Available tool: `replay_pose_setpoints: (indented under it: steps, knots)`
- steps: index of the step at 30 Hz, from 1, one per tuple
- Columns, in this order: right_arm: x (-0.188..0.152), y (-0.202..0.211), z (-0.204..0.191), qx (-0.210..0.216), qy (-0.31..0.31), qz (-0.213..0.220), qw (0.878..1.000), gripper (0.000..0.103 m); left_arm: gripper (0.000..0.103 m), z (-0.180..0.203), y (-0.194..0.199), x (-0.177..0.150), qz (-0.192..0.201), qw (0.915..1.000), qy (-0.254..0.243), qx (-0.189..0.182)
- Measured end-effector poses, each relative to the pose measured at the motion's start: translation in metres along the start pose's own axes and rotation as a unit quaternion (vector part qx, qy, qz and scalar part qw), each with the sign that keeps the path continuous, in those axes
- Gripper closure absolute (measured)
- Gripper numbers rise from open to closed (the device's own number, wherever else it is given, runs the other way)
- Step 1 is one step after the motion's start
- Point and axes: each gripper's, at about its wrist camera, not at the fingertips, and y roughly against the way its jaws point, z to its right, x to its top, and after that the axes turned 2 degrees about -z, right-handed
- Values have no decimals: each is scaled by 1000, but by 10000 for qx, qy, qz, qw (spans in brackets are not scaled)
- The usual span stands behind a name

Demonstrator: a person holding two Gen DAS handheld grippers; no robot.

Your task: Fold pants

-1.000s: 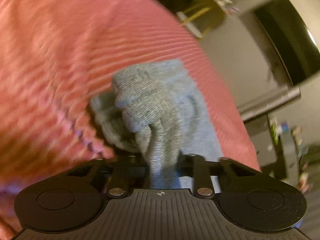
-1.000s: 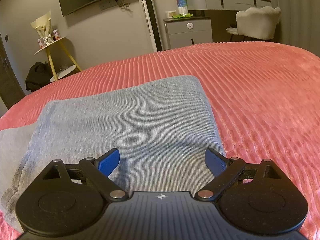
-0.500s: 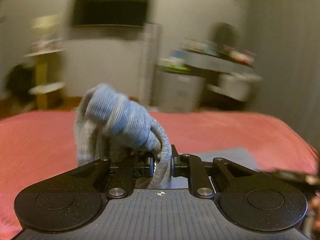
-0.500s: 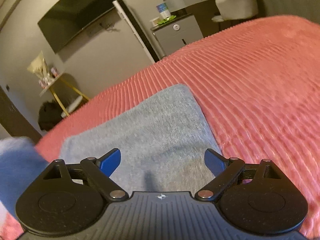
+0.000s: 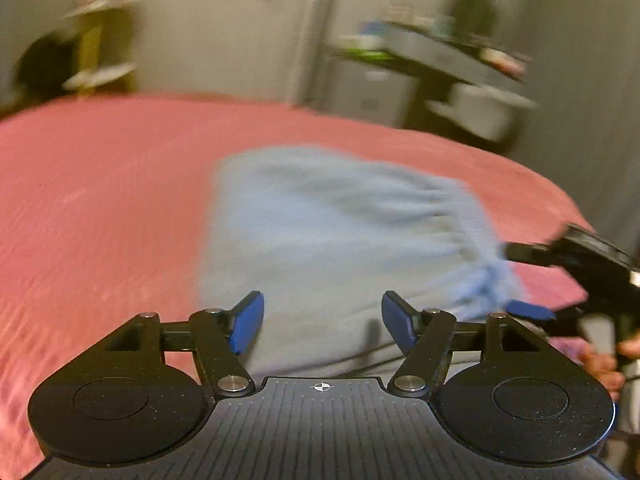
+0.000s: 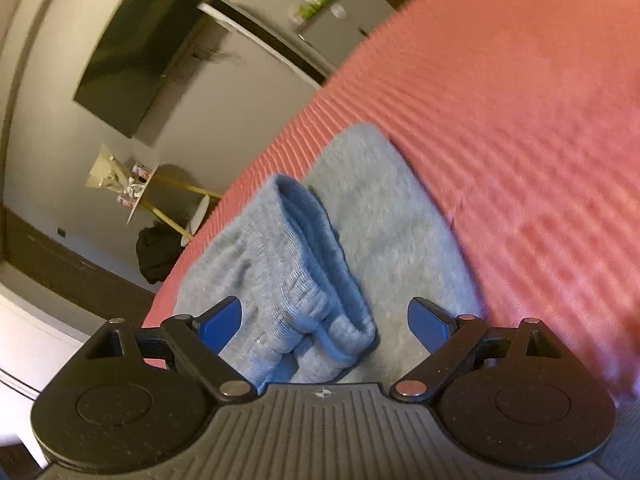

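Observation:
Grey-blue pants (image 5: pixel 340 236) lie folded on the pink ribbed bedspread (image 5: pixel 100 200). In the right wrist view the pants (image 6: pixel 288 264) show a folded-over layer with its elastic waistband (image 6: pixel 320 240) on top of the lower layer. My left gripper (image 5: pixel 322 322) is open and empty, just above the near edge of the pants. My right gripper (image 6: pixel 326 322) is open and empty, its fingers on either side of the waistband end without holding it. The right gripper also shows in the left wrist view (image 5: pixel 568 280) at the right edge of the pants.
The bed (image 6: pixel 520 120) fills most of both views. Beyond its far edge stand a wall TV (image 6: pixel 136 52), a yellow-legged side table (image 6: pixel 160 196), a grey cabinet (image 5: pixel 372 92) and a dresser with a chair (image 5: pixel 472 92).
My left gripper carried the bunched end of the pants over the lower layer, then opened and let it go. The pants now lie folded over. The right gripper tilted and stayed open.

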Motion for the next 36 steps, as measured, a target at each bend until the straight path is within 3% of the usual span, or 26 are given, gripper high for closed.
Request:
replay_pose_setpoints:
  steps: [2, 4, 7, 8, 9, 10, 13, 15, 17, 19, 20, 22, 27, 31, 32, 33, 34, 36]
  knots:
    - [0, -18, 0, 145, -159, -358, 9991, 6, 32, -27, 3, -8, -46, 9982, 584, 94]
    - [1, -31, -9, 11, 3, -469, 9989, 4, 32, -41, 5, -11, -52, 9945, 1043, -38]
    - [3, -50, -17, 149, -13, -771, 9969, 4, 26, -36, 2, -14, -70, 9944, 1015, -270]
    - [3, -57, -18, 176, -65, -840, 9963, 10, 26, -37, 3, -15, -99, 9955, 914, -208]
    - [3, -59, -20, 162, -31, -830, 9964, 40, 26, -35, 1, -16, -132, 9965, 812, -133]
    - [2, -61, -22, 194, 16, -868, 9960, 57, 26, -34, 1, -17, -143, 9971, 740, -140]
    - [2, -65, -16, 500, -405, -975, 9932, 53, 25, -34, 4, -17, -179, 9967, 743, -288]
    - [1, -70, -13, 570, -602, -970, 9918, 39, 25, -27, 8, -25, -198, 9971, 681, -260]
    - [-1, -76, -17, 574, -630, -1008, 9913, 33, 22, -17, 7, -27, -247, 9984, 489, -155]
    - [-3, -82, -34, 389, -400, -1045, 9930, 41, 20, -6, -2, -29, -287, 9993, 237, 69]
    - [-5, -83, -47, 156, -121, -975, 9950, 60, 20, -2, -3, -31, -313, 9993, 132, 179]
    - [-6, -79, -73, 4, 319, -822, 9961, 61, 18, 2, -3, -33, -350, 9990, -14, 262]
    - [2, -46, -135, 968, 451, -350, 9937, 64, 18, 0, -5, -34, -365, 9991, 60, 187]
    - [9, -20, -173, 1450, 706, -26, 9869, 64, 24, -10, -14, -33, -455, 9978, 409, 267]
    - [10, -15, -178, 1547, 738, 8, 9852, 64, 30, -15, -14, -33, -398, 9974, 563, 205]
    - [11, -10, -183, 1654, 751, 50, 9834, 64, 46, -19, -14, -32, -366, 9968, 698, 109]
    - [12, -4, -182, 1703, 757, 82, 9824, 64, 54, -23, -13, -31, -360, 9962, 799, -4]
    - [14, 4, -181, 1691, 858, 228, 9816, 64, 65, -25, -6, -32, -233, 9958, 885, -93]
